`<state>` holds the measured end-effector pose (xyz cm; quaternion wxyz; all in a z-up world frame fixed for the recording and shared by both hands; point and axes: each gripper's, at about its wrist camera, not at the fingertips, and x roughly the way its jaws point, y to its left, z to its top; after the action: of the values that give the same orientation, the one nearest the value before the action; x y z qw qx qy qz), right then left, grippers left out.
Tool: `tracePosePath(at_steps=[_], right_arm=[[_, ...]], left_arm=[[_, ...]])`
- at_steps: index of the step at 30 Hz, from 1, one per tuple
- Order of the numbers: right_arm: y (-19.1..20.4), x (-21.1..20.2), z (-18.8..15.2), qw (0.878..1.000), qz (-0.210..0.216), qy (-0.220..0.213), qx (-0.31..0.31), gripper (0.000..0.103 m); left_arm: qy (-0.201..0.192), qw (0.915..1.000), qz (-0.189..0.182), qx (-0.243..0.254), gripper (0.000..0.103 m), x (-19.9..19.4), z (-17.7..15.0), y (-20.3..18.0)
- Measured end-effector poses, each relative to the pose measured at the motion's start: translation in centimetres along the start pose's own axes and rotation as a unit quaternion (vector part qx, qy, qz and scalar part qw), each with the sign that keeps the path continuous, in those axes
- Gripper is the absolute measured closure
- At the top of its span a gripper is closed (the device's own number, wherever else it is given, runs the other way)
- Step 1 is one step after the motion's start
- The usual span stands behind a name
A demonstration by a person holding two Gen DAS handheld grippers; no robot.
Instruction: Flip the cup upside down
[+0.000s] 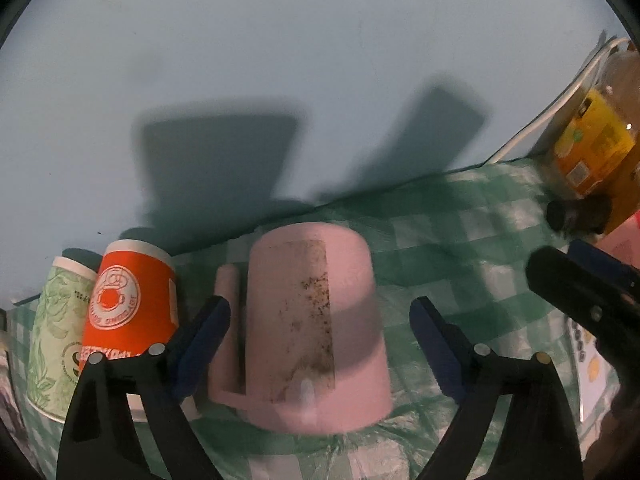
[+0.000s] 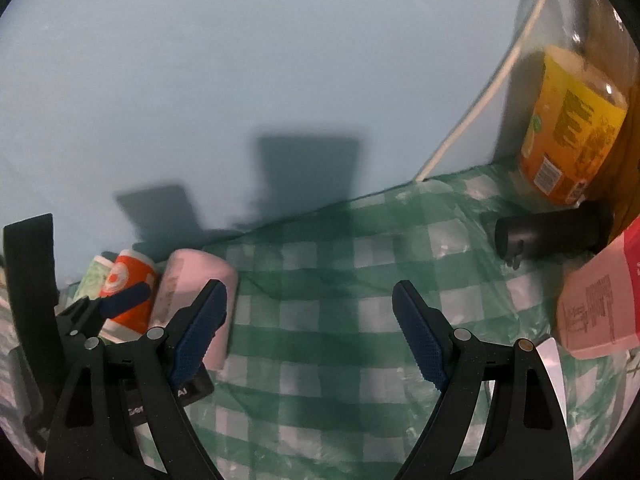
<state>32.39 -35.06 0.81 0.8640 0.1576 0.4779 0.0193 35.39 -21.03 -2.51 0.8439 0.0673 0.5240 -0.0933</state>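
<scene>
Cup (image 1: pixel 316 328) handle half behind left claw (image 1: pixel 320 344)

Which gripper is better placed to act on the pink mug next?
Left. The left gripper is open with the pink mug sitting base-up between its fingers. The right gripper is open over bare checked cloth, with the mug off to its left.

You're in a home setting: the worktop (image 2: pixel 320 320) at the bottom of the frame wears a green checked plastic cloth, paper cups (image 1: pixel 128 312) stand at lower left, and a juice bottle (image 2: pixel 572 128) at upper right against a plain wall.
</scene>
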Motion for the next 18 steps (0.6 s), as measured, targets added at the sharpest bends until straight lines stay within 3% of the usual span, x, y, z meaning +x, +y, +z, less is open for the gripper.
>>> tracePosePath(at_steps=[9, 18], right_arm=[[-0.8, 1.2, -0.6, 1.0, 0.003, 0.012, 0.001, 0.019], [-0.7, 1.2, -1.3, 1.0, 0.006, 0.01, -0.006, 0.019]], left_arm=[[0.049, 0.9987, -0.012, -0.012, 0.028, 2.3, 0.3, 1.4], [0.027, 0.9996, 0.0, -0.001, 0.029, 1.3, -0.3, 2.1]])
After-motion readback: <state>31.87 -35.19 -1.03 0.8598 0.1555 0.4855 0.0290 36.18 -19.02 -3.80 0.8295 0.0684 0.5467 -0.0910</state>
